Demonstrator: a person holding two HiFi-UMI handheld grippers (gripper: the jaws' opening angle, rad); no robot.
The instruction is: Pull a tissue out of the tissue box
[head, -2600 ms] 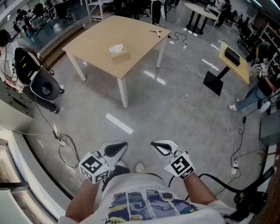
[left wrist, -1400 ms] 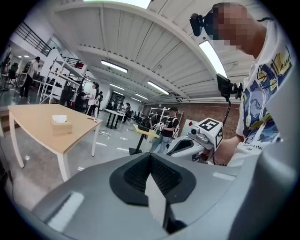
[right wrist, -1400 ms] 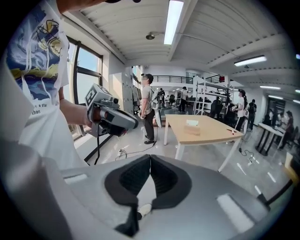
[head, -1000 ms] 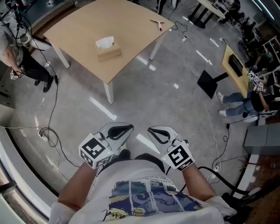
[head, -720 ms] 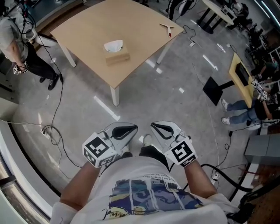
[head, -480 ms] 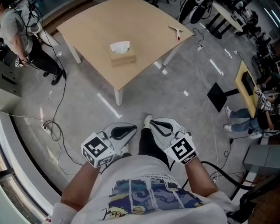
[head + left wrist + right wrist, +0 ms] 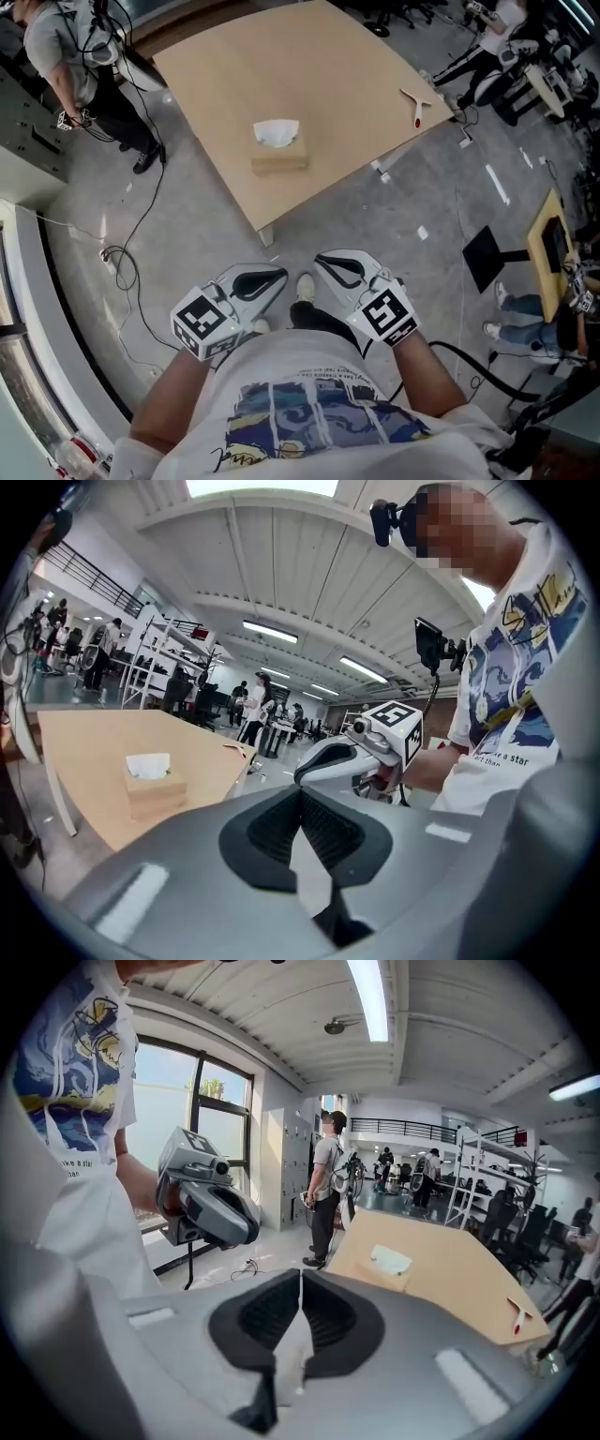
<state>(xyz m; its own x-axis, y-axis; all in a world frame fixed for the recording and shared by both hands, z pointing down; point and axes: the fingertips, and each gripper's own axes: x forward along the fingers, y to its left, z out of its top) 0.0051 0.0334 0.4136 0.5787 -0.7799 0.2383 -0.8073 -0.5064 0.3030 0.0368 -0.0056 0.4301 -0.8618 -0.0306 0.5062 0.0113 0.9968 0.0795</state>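
A tan tissue box (image 7: 278, 163) with a white tissue (image 7: 277, 132) sticking out of its top stands on the light wooden table (image 7: 337, 75). The left gripper view shows the box (image 7: 155, 791) at its left, the right gripper view shows it (image 7: 387, 1267) ahead. My left gripper (image 7: 273, 277) and right gripper (image 7: 324, 262) hang side by side close to my body, over the floor, short of the table's near corner. Both are shut with nothing between the jaws. Each shows in the other's view: the right gripper (image 7: 330, 761), the left gripper (image 7: 212, 1211).
A person (image 7: 70, 47) stands at the table's left side. A white tool with a red tip (image 7: 415, 103) lies at the table's far right. Cables (image 7: 122, 267) run over the grey floor at left. A black stand base (image 7: 489, 253) is at right. More desks and people fill the hall.
The table and tissue box have come nearer and shifted down and right in the head view. Both grippers stay shut in front of my body.
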